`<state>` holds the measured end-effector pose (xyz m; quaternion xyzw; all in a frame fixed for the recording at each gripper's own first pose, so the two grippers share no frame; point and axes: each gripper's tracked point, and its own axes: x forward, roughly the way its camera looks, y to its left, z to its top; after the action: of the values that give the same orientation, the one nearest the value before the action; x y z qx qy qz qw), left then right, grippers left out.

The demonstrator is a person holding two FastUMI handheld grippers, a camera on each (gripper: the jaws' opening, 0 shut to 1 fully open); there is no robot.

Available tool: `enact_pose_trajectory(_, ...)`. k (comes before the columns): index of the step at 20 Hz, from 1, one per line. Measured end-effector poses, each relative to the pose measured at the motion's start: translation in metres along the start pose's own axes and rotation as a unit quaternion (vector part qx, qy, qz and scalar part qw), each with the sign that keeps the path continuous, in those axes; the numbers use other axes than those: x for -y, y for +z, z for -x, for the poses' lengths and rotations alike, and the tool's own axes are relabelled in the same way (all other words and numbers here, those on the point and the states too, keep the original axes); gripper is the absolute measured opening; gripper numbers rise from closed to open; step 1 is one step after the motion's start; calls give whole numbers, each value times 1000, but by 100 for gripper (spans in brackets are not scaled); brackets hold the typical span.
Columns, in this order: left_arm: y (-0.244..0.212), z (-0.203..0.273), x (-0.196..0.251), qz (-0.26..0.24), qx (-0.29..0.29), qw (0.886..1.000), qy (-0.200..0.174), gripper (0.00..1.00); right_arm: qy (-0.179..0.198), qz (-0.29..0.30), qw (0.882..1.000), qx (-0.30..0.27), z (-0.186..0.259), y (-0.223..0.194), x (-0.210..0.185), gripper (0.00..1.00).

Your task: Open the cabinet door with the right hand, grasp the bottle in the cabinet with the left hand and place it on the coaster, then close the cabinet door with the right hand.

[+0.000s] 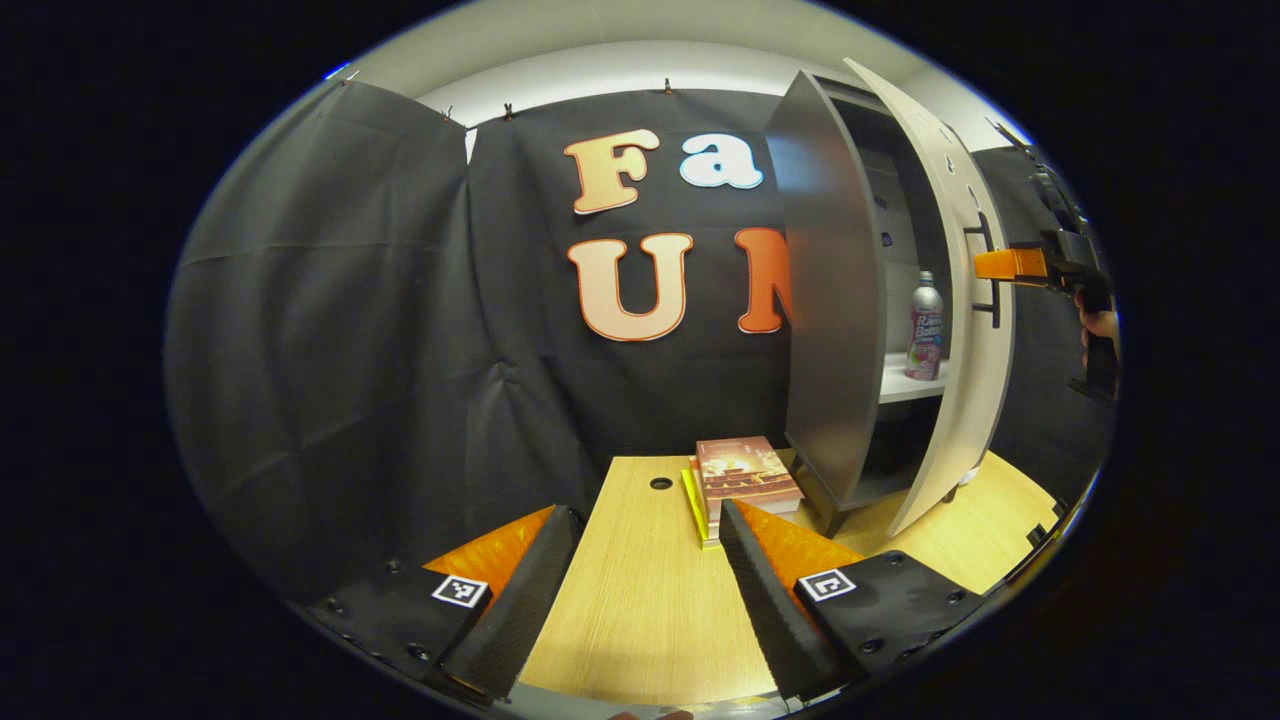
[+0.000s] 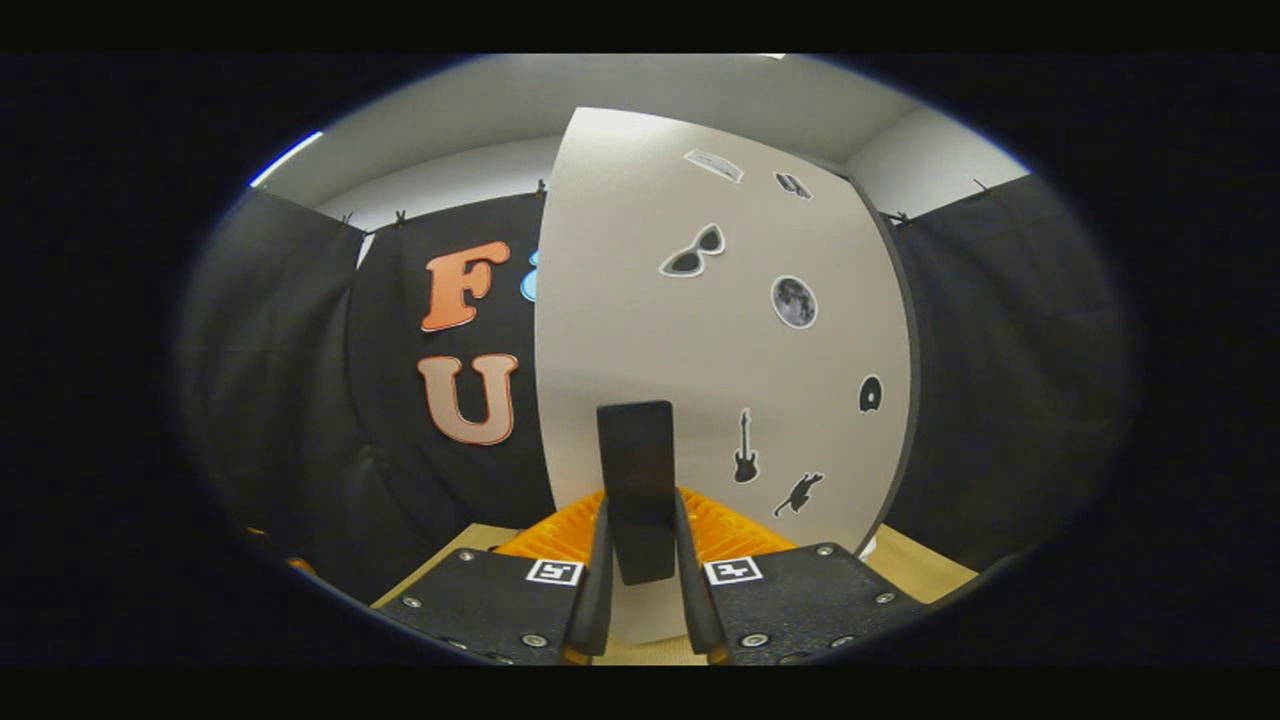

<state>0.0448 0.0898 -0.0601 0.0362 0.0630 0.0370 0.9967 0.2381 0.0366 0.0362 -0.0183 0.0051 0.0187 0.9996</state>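
A grey cabinet (image 1: 835, 300) stands on the wooden table at the right, its pale door (image 1: 965, 330) swung partly open. Inside, a silver bottle (image 1: 926, 327) with a pink label stands upright on a white shelf (image 1: 905, 385). My right gripper (image 1: 1000, 265) holds the door's dark handle (image 1: 988, 285), seen far right in the left gripper view. In the right gripper view the door (image 2: 720, 340), with several stickers, is close ahead and my right gripper (image 2: 640, 520) is shut on its black handle (image 2: 637, 480). My left gripper (image 1: 645, 530) hovers open over the table, holding nothing.
A stack of books (image 1: 745, 478) lies on the light wooden table (image 1: 640, 600) just left of the cabinet's foot. A small round hole (image 1: 661, 483) sits in the tabletop. Black cloth walls close the booth behind and to the left.
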Motion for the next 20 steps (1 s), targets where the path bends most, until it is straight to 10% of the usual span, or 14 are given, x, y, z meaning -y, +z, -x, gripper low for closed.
enact_pose_trajectory(20,11,70,117,-29,13,998,-56,99,4,-19,1000,7,94,-3,95,29)
